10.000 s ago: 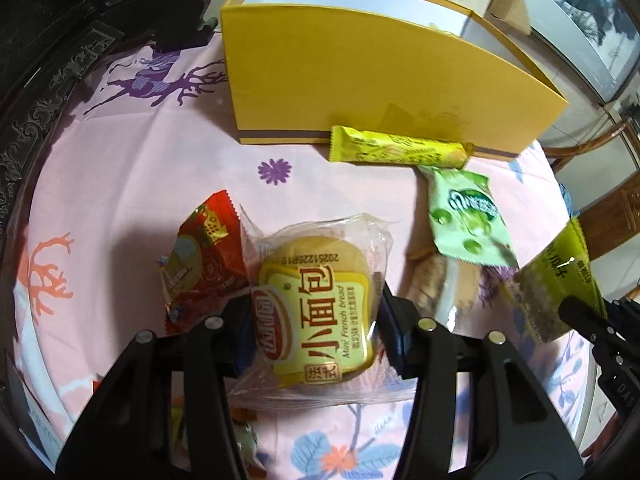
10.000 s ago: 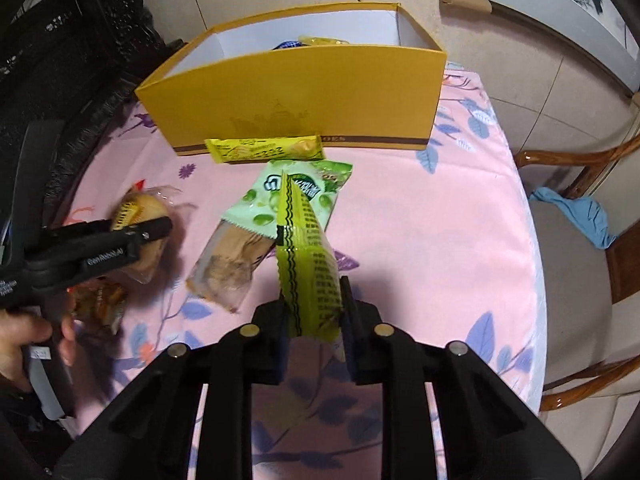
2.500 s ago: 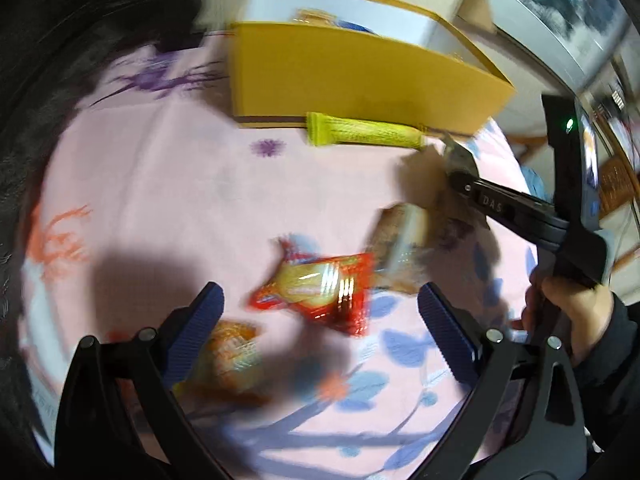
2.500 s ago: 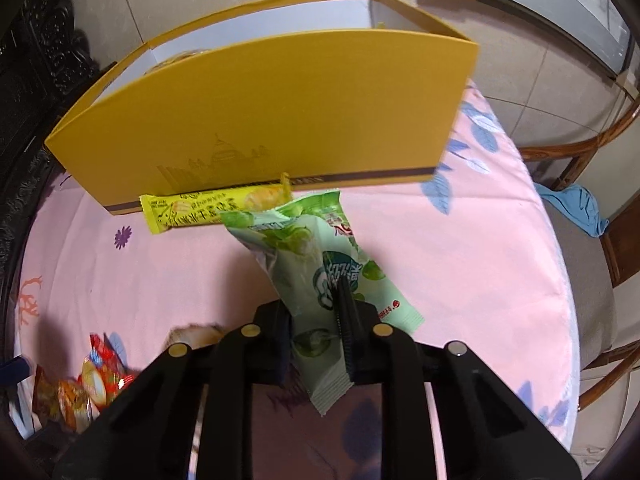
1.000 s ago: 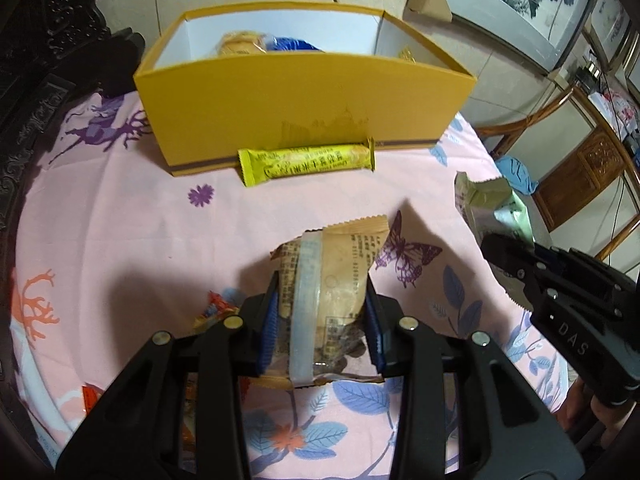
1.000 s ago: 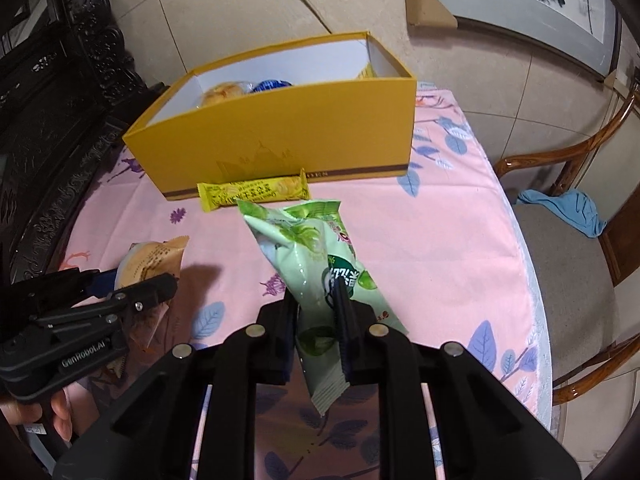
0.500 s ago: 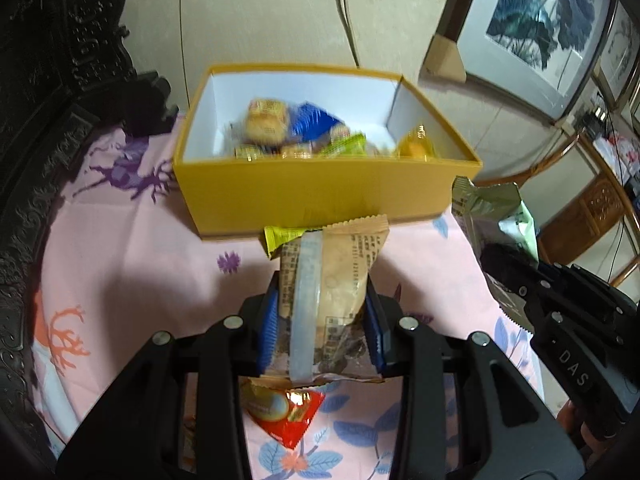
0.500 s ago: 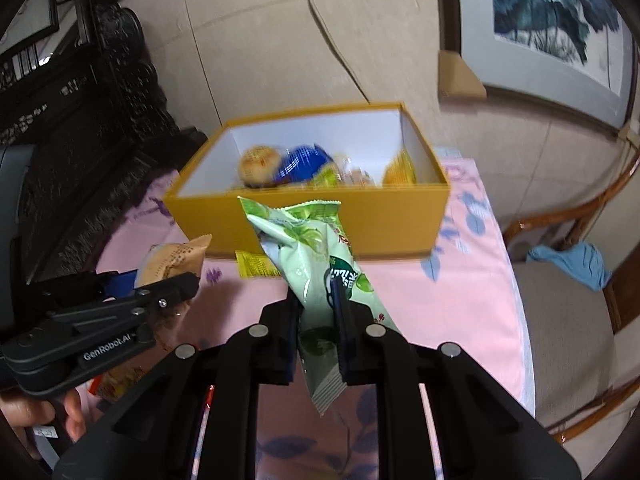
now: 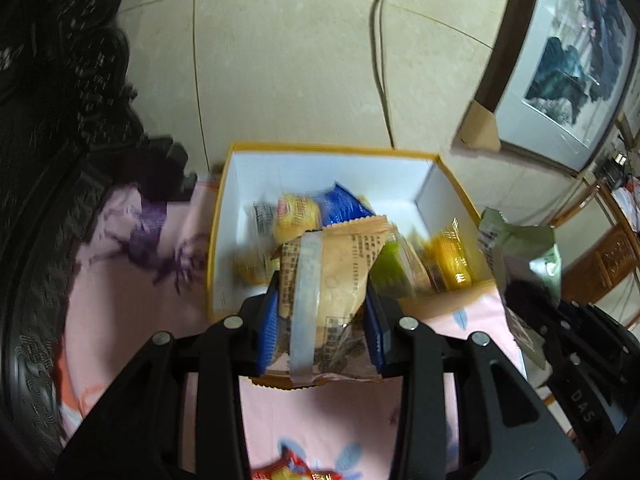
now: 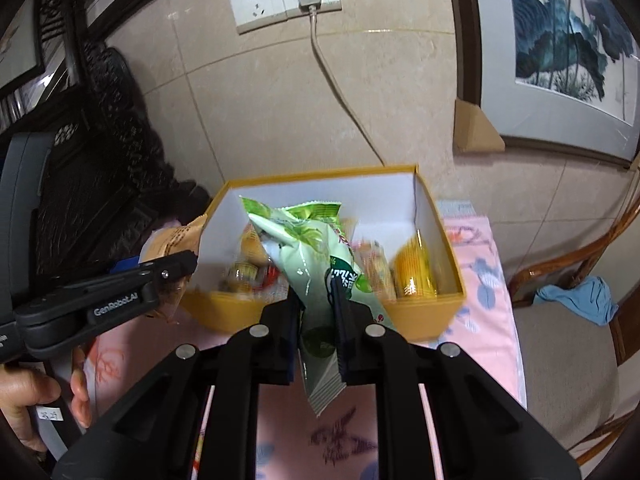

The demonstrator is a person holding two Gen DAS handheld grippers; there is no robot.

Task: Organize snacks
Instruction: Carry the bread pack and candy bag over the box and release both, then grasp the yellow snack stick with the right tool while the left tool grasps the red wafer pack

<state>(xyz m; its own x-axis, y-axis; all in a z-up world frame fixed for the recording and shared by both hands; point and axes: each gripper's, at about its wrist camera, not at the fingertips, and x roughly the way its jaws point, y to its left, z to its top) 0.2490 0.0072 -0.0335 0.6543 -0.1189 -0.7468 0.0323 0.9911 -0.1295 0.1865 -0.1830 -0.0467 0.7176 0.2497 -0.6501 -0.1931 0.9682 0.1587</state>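
My left gripper [image 9: 320, 316] is shut on a tan snack packet [image 9: 336, 280] and holds it above the near wall of the open yellow box [image 9: 224, 216]. My right gripper [image 10: 318, 312] is shut on a green snack bag [image 10: 316, 256] and holds it over the same box [image 10: 440, 236]. The box holds several snacks, among them a blue packet [image 9: 344, 208] and a yellow-orange packet [image 10: 412, 272]. The left gripper with the tan packet [image 10: 176, 240] shows at the left of the right wrist view; the green bag [image 9: 520, 256] shows at the right of the left wrist view.
The box stands on a pink patterned tablecloth [image 10: 480, 320] near the wall. A red snack [image 9: 292, 468] lies on the cloth below my left gripper. Dark carved furniture [image 10: 100, 120] is at the left, a wooden chair [image 10: 568, 320] with a blue cloth at the right.
Both grippers have risen and moved forward toward the box with their packets; the box interior now lies right under the packets.
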